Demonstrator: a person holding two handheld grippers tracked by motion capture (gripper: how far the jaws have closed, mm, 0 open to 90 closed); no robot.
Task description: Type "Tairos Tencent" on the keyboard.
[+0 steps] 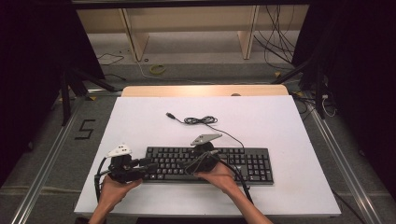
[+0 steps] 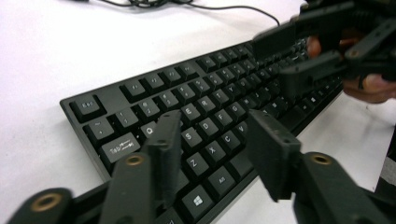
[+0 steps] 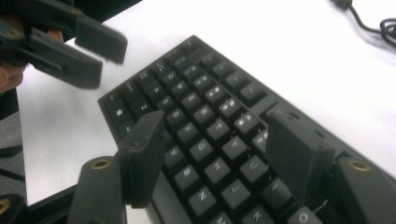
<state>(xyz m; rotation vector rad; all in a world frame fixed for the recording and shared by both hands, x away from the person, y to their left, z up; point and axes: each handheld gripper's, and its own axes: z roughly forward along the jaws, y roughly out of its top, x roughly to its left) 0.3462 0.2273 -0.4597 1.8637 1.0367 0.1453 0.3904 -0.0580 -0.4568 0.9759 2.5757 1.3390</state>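
Observation:
A black keyboard [image 1: 233,163] lies on the white board [image 1: 140,121] near the front, and its cable [image 1: 201,120] coils behind it and ends in a USB plug [image 1: 171,115]. My left gripper [image 1: 150,169] hovers at the keyboard's left end, pointing right. In the left gripper view its jaws [image 2: 212,126] stand apart above the letter keys [image 2: 154,88], gripping nothing. My right gripper [image 1: 186,167] sits over the middle keys, pointing left. In its own view [image 3: 217,126] the jaws are wide apart over the keys [image 3: 205,88] and empty. Each gripper faces the other [image 2: 275,60] [image 3: 105,58].
The white board rests on a wooden tabletop [image 1: 205,90] whose far edge shows behind it. Metal rails [image 1: 46,163] run along both sides on the floor. Loose cables [image 1: 275,42] and a wooden frame [image 1: 135,37] lie beyond the table.

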